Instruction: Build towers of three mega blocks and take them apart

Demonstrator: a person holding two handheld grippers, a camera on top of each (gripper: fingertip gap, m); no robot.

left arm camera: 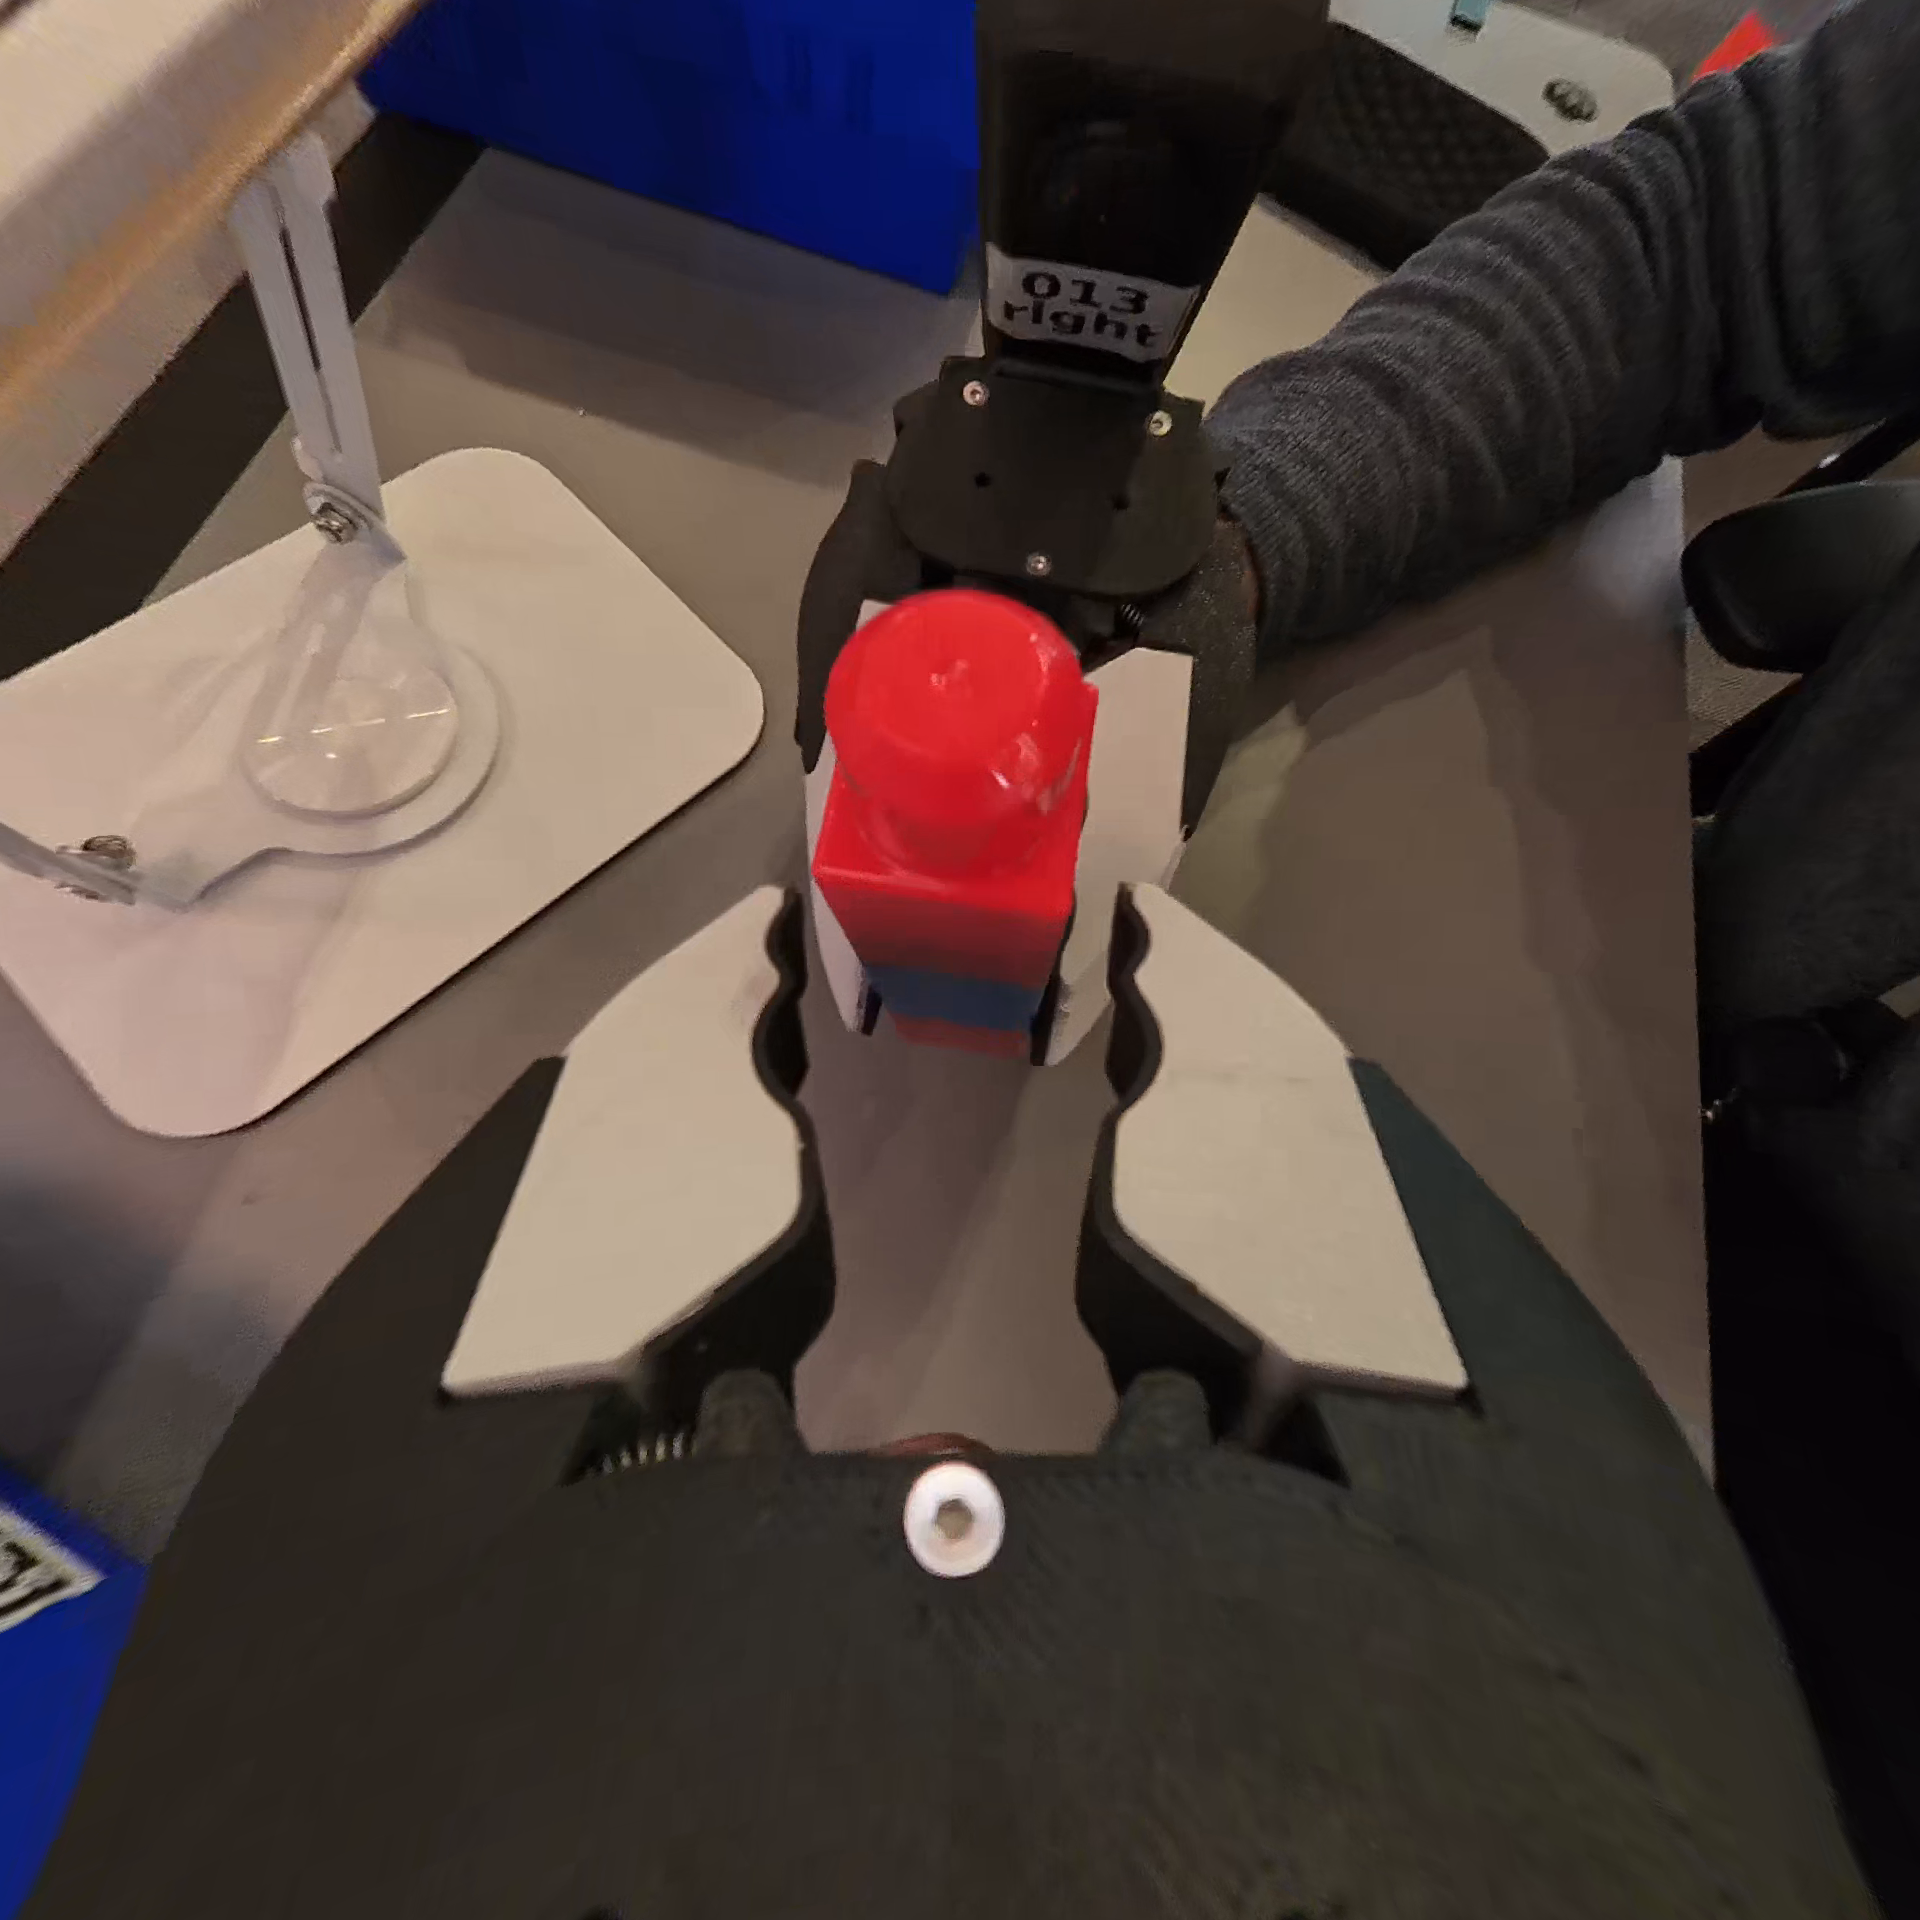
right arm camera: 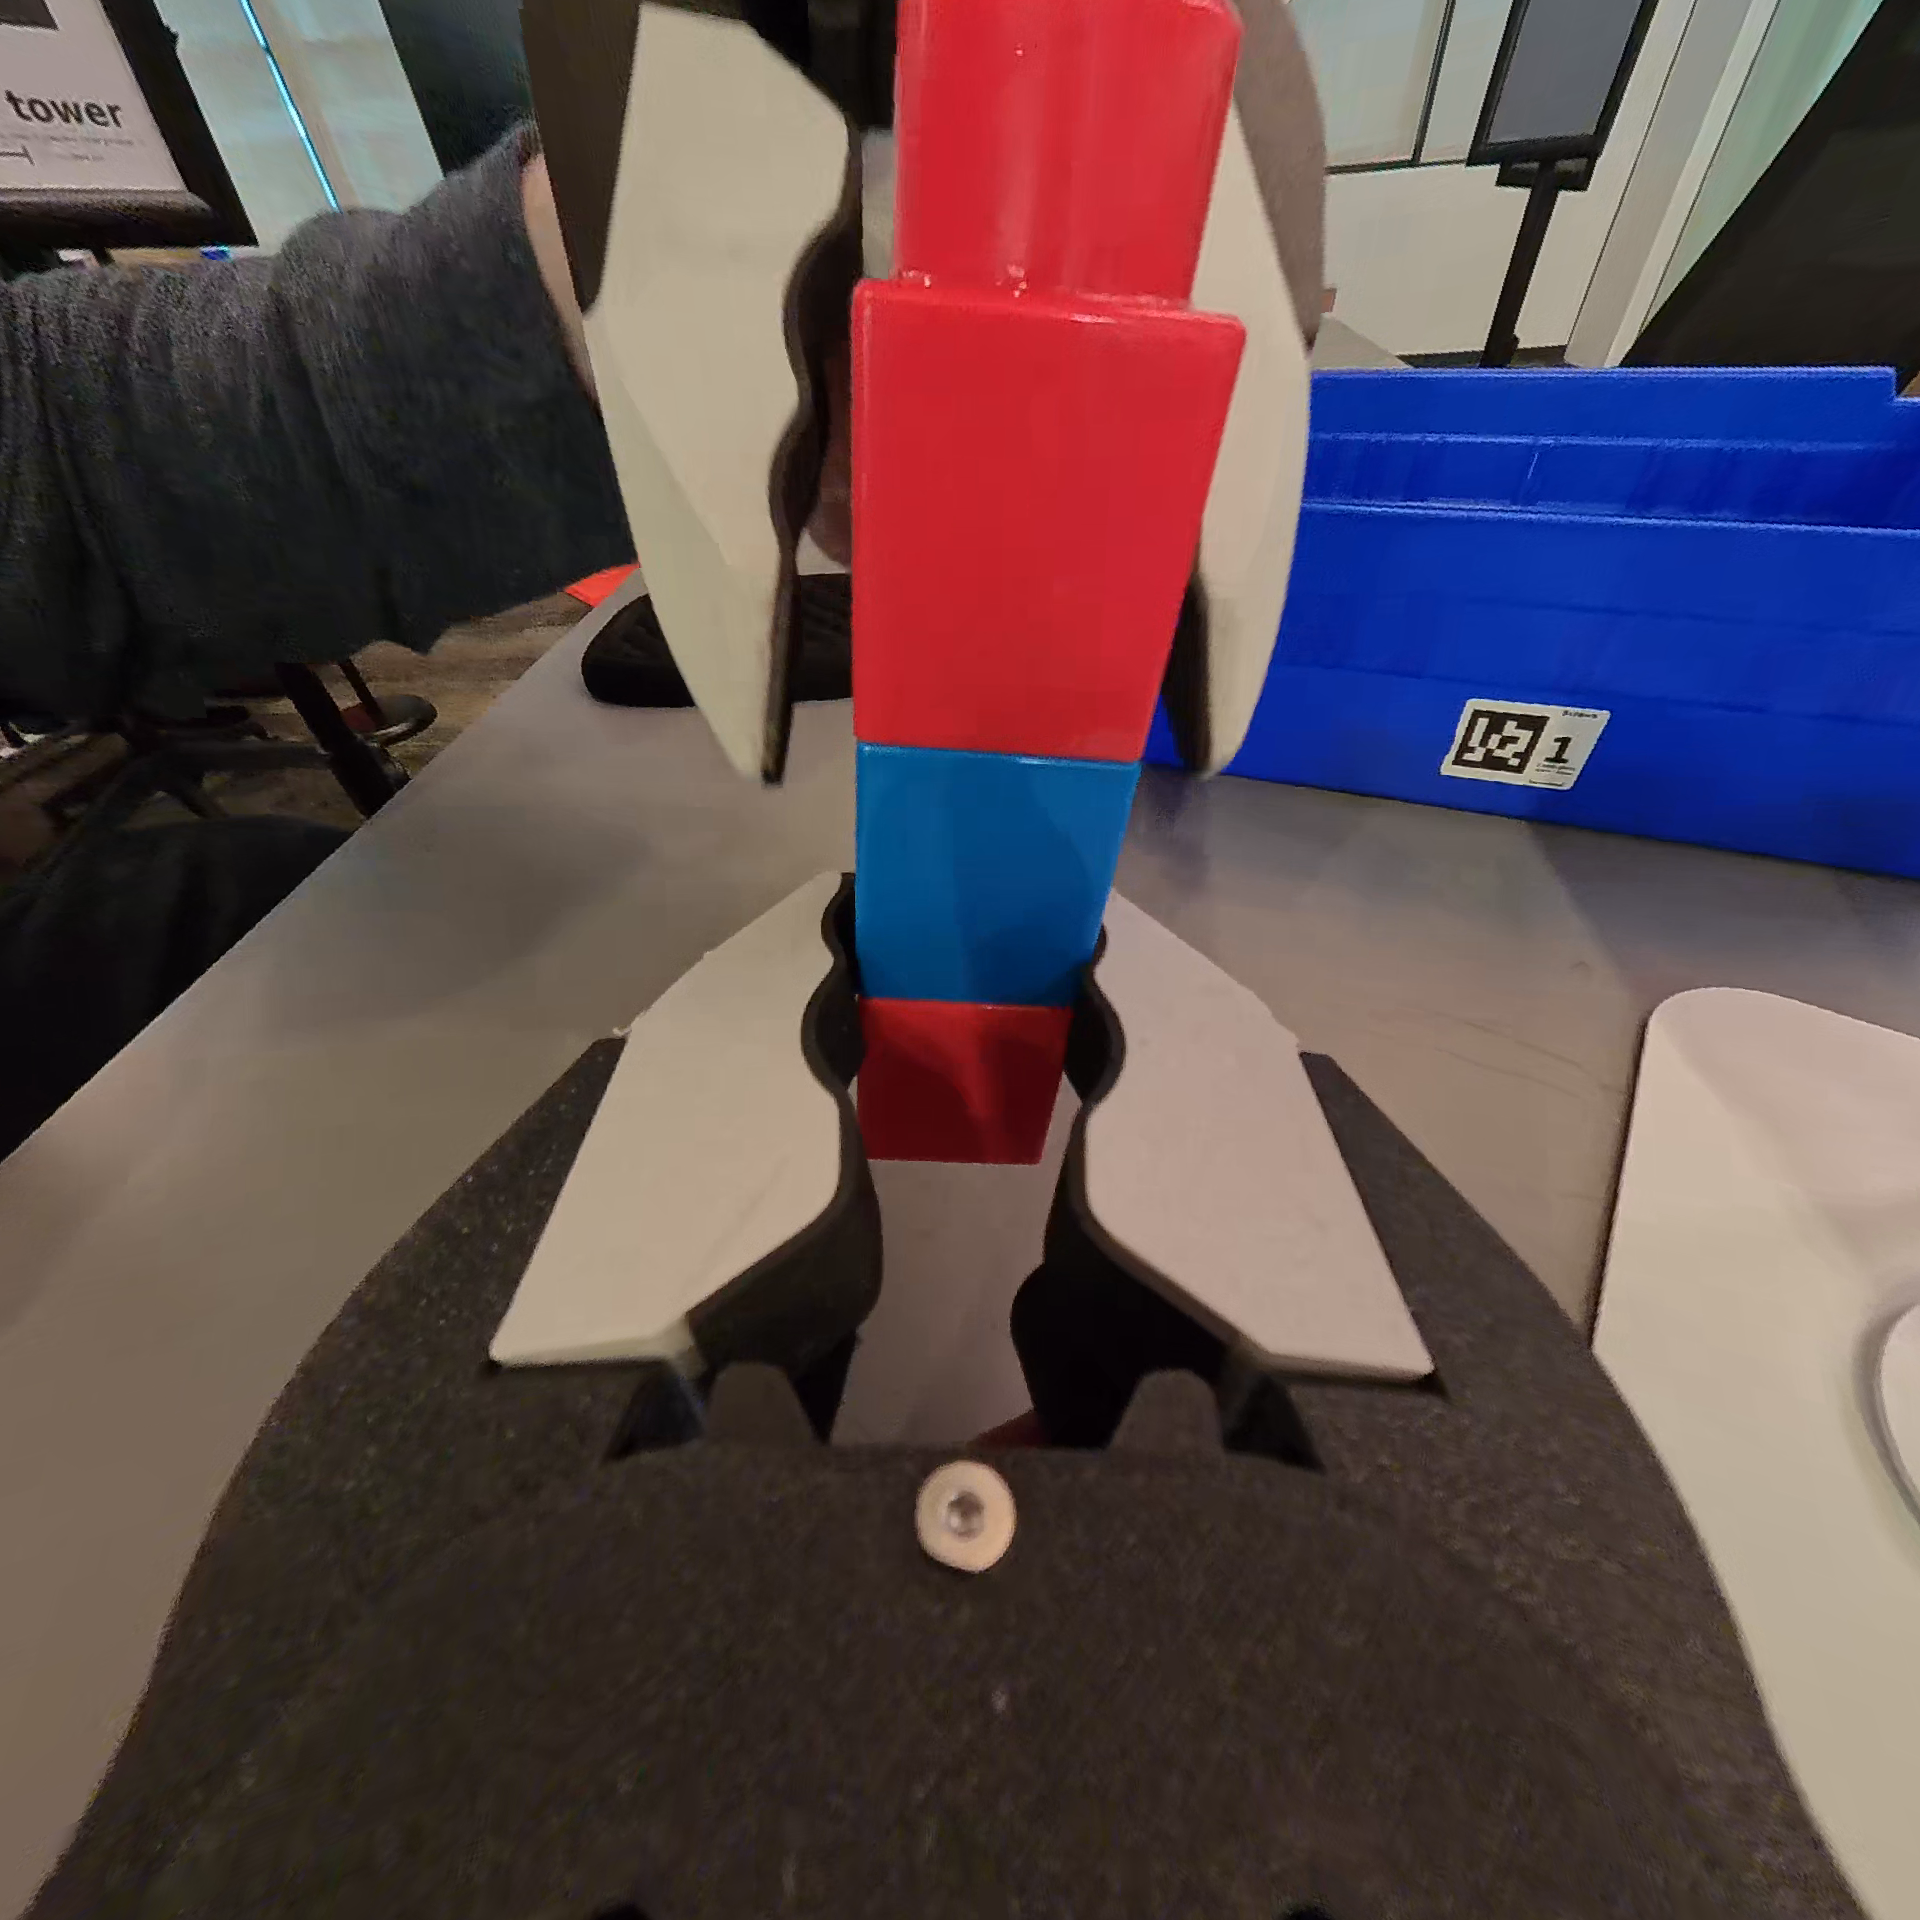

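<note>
A tower of three mega blocks stands on the grey table: a red block [right arm camera: 1039,520] on top, a blue block [right arm camera: 987,873] in the middle and a red block [right arm camera: 966,1081] at the bottom. My right gripper [right arm camera: 971,935] is shut on the tower's two lower blocks, low over the table. My left gripper [right arm camera: 982,764] comes down from above and is open, with a finger on each side of the top red block and a gap showing on one side. In the left wrist view, the top red block [left arm camera: 945,831] lies just beyond my left gripper [left arm camera: 961,925], and my right gripper [left arm camera: 956,1039] shows beyond it.
A blue bin [right arm camera: 1610,582] stands at the back of the table and also shows in the left wrist view [left arm camera: 675,125]. A white pad [left arm camera: 364,779] with a clear stand lies beside the tower. A person's grey sleeve [left arm camera: 1507,364] reaches in behind my right gripper. Left tips to right tips: about 4 cm.
</note>
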